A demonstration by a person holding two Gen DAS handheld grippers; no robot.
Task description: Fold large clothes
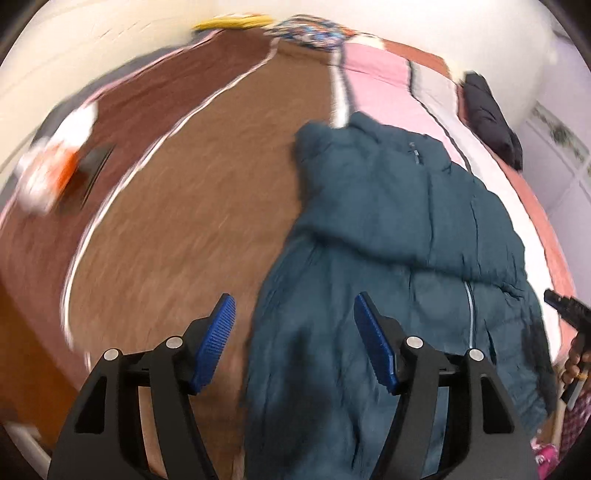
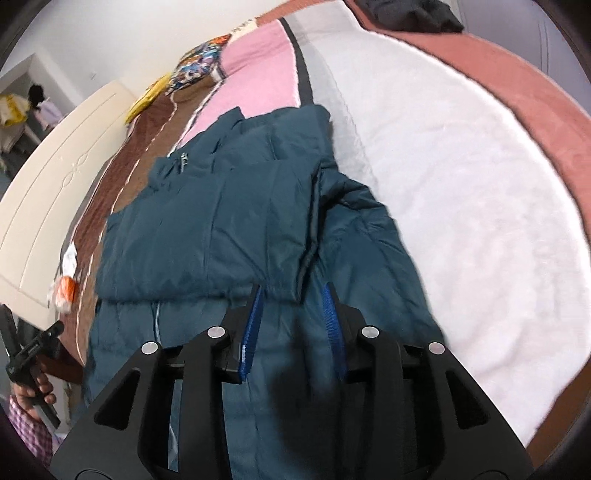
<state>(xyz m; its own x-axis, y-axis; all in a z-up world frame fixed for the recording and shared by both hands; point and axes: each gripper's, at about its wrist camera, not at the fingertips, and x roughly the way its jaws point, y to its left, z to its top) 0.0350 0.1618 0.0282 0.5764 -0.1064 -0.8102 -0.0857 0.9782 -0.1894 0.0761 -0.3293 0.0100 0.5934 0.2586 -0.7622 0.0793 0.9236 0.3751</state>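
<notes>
Covering the bed (image 2: 443, 166), blankets, possibly patchwork.

Teal jacket (image 2: 229, 221) on a brown, pink and white bedspread (image 2: 461, 206); grippers' pads (image 1: 218, 343) blue

Left wrist view: sits behind my left tool (image 1: 294, 317), looking forward and down along its spread fingers, fairly close over the bed (image 1: 192, 192). It faces the brown side, with the teal jacket (image 1: 388, 229) right of centre; blurred.

Right wrist view: sits behind my right tool (image 2: 293, 314), aimed down the jacket (image 2: 221, 221) from near, white blanket (image 2: 461, 206) to its right.

Shared ground: jacket, pink strip, patterned pillow (image 1: 314, 31). Each view catches my other tool at its edge.
</notes>
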